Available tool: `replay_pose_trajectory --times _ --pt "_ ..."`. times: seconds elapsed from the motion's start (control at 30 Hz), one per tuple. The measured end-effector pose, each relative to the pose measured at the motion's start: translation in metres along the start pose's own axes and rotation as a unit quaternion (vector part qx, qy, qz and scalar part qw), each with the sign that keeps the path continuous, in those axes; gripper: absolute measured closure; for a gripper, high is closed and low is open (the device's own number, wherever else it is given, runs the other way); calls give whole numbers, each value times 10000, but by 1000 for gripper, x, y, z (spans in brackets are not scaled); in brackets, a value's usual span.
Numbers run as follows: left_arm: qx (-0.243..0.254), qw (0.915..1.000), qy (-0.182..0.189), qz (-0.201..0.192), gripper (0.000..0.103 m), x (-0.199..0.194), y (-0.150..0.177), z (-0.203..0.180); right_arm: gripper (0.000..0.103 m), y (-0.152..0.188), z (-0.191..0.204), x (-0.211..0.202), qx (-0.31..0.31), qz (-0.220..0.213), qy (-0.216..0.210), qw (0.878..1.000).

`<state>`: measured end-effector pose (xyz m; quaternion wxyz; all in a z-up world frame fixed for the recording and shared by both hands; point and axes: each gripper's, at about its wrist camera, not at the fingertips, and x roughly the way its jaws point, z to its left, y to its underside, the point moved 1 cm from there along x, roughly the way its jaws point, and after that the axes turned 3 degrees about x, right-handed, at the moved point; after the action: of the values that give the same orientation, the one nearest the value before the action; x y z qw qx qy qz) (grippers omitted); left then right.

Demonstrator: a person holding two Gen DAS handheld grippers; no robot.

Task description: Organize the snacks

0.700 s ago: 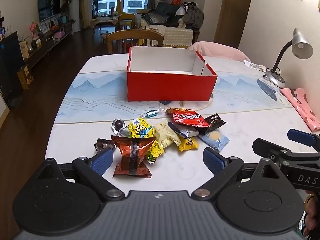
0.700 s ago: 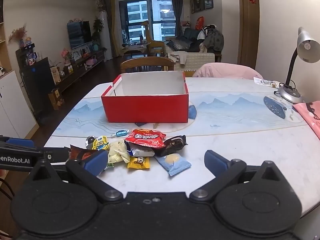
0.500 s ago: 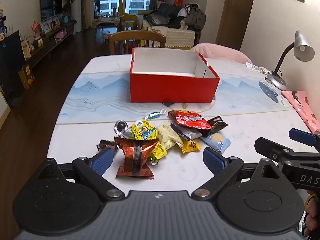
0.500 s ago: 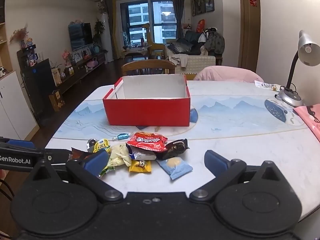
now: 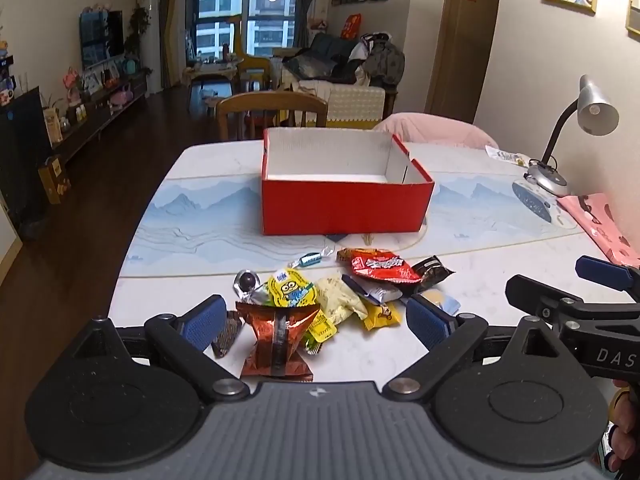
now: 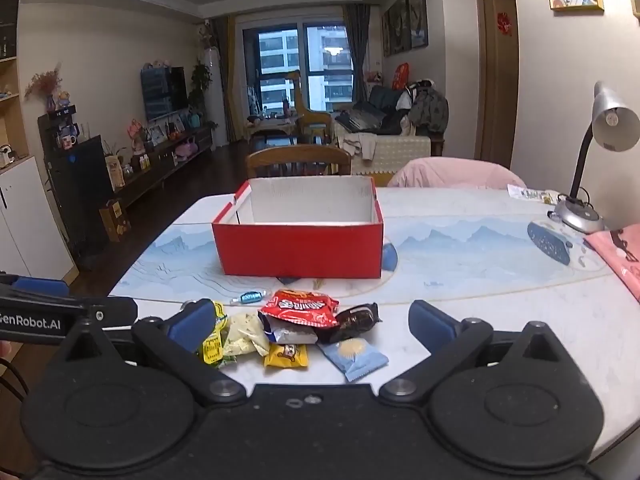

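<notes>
An open red box (image 5: pixel 346 204) (image 6: pixel 298 246) with a white inside stands mid-table. In front of it lies a pile of snack packets: a brown foil packet (image 5: pixel 278 336), a yellow minion packet (image 5: pixel 292 290), a red packet (image 5: pixel 380 266) (image 6: pixel 302 308), a light blue packet (image 6: pixel 354 354) and a small blue candy (image 5: pixel 312 258) (image 6: pixel 250 297). My left gripper (image 5: pixel 316 320) is open and empty, just short of the brown packet. My right gripper (image 6: pixel 310 322) is open and empty, near the pile's front; it also shows at the right of the left wrist view (image 5: pixel 576 300).
A grey desk lamp (image 5: pixel 576 136) (image 6: pixel 592 168) stands at the table's right side, with a pink cloth (image 5: pixel 600 220) beside it. A wooden chair (image 5: pixel 272 114) and a pink-covered chair (image 6: pixel 456 172) stand behind the table. The table's left edge (image 5: pixel 132 248) drops to dark floor.
Both grippers have lowered and tilted up a little, so the box and snack pile sit lower and nearer in both views. Nothing on the table has moved.
</notes>
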<state>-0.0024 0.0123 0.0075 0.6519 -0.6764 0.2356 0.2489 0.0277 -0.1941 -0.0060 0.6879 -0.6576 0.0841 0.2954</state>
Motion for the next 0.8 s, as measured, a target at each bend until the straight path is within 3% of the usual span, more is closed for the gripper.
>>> replay_pose_trajectory --times 0.8 --pt "58 9996 17 -272 6 -12 -4 3 0 -2 3 -6 -18 -153 -63 9999"
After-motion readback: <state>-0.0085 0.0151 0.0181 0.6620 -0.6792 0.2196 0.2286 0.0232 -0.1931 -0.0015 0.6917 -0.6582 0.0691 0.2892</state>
